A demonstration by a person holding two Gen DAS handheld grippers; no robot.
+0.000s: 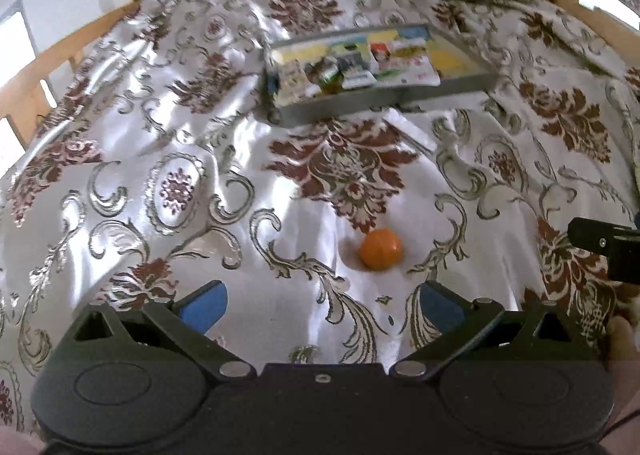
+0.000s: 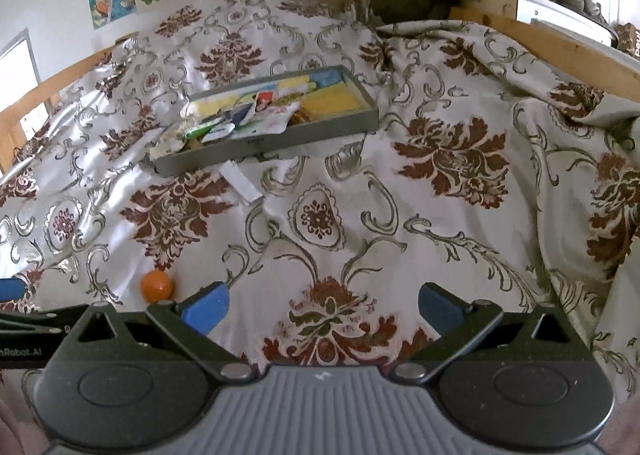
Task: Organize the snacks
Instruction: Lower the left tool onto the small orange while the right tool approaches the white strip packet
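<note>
Satin floral bedspread (image 1: 168, 103) fills both views. Upper centre, a grey tray (image 1: 384, 99) holds snack packets (image 1: 352, 63). Both the left gripper (image 1: 320, 307) and right gripper (image 2: 322, 307) are released, empty. Small orange ball (image 1: 380, 249) lies lower centre-right in the left view.

Snack packets (image 1: 352, 63) in tray (image 1: 344, 107) on bedspread (image 1: 120, 135), ball (image 1: 380, 249) before it
</note>
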